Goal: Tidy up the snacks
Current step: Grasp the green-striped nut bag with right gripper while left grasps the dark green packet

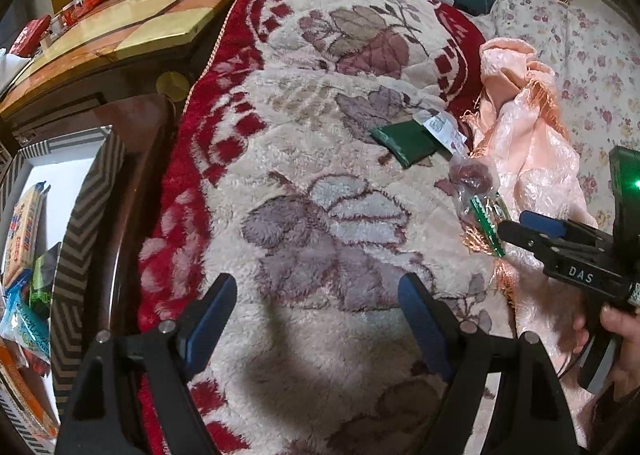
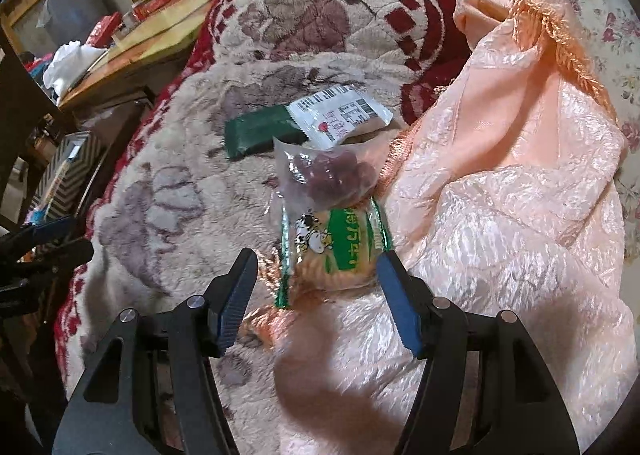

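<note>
On a plush floral blanket [image 2: 168, 191] spread over a bed, the right tongs [image 2: 316, 275] hang apart, their blue ribbed pads straddling a green-and-clear biscuit packet [image 2: 336, 247] without yet touching it. The left tongs [image 1: 320, 303] also stand wide apart over bare fleece, holding nothing.

The packet lies just beside a crinkled peach satin cloth [image 2: 500, 175] whose twisted fringe runs along its edge. Touching the packet's far end is a clear bag of dark red fruit [image 2: 332, 175]; beyond that lie a dark green foil bar [image 2: 256, 131] and a white wrapper [image 2: 344, 115] printed with barcodes.

To close well, the pads should probably settle on the packet's long sides, low enough to catch the firm biscuits and not only the slippery film, and clear of the fringe, which could snag. The deep pile gives underfoot, so a gentle press down seems wise.

At the bedside, in the left wrist view, a box with a zigzag-striped rim [image 1: 76, 223] already holds several wrapped snacks and looks the likely destination.
</note>
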